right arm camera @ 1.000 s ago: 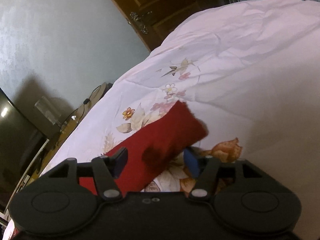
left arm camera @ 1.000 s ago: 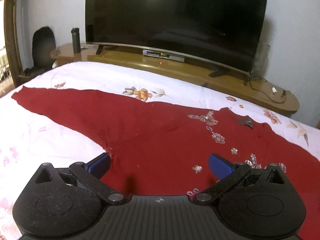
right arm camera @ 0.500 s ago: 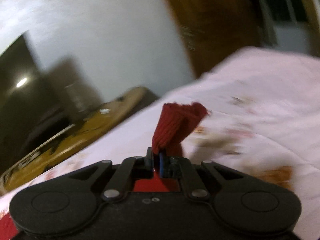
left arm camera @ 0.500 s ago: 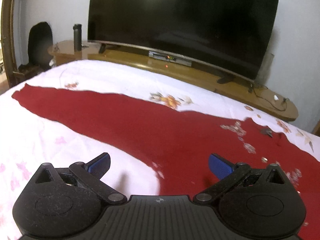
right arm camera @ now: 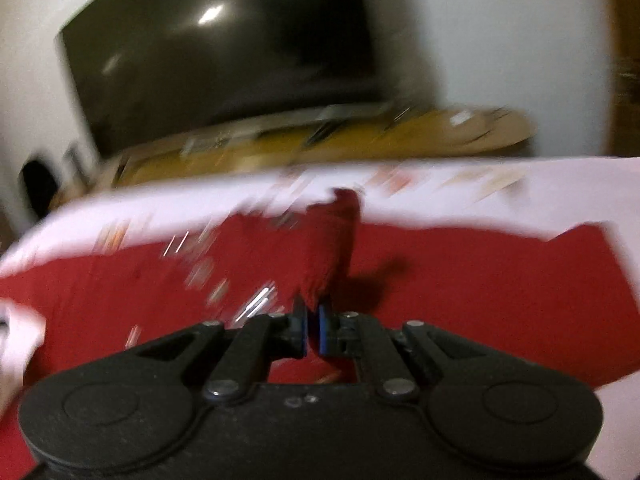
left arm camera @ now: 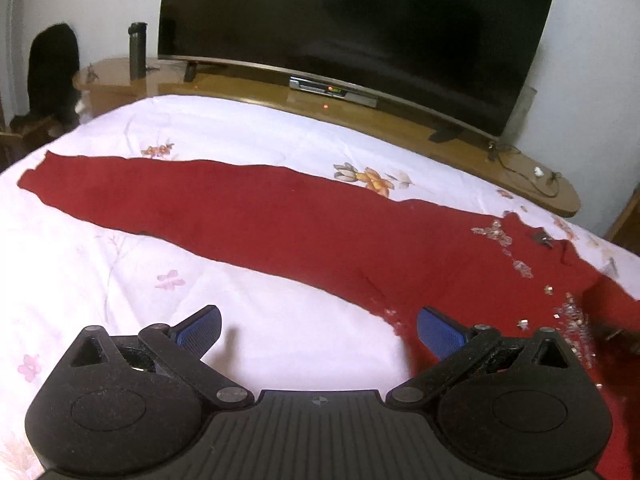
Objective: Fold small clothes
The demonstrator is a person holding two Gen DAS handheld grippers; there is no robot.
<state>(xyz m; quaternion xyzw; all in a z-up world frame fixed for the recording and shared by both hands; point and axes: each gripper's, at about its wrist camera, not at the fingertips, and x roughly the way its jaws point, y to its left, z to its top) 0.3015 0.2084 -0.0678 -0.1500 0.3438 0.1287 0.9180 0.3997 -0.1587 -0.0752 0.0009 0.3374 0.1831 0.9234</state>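
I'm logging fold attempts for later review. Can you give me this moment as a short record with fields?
garment: red top with sequins, spread on the floral bedsheet
long sleeve: lies flat, stretched to the picture's left
left gripper: open, empty, above the sheet by the garment's near edge
right gripper: jaws have just been opening slightly; red sleeve end stands up between the pads
background: television on a wooden stand
image quality: right wrist view blurred

No readable text shows, perhaps because of blur.
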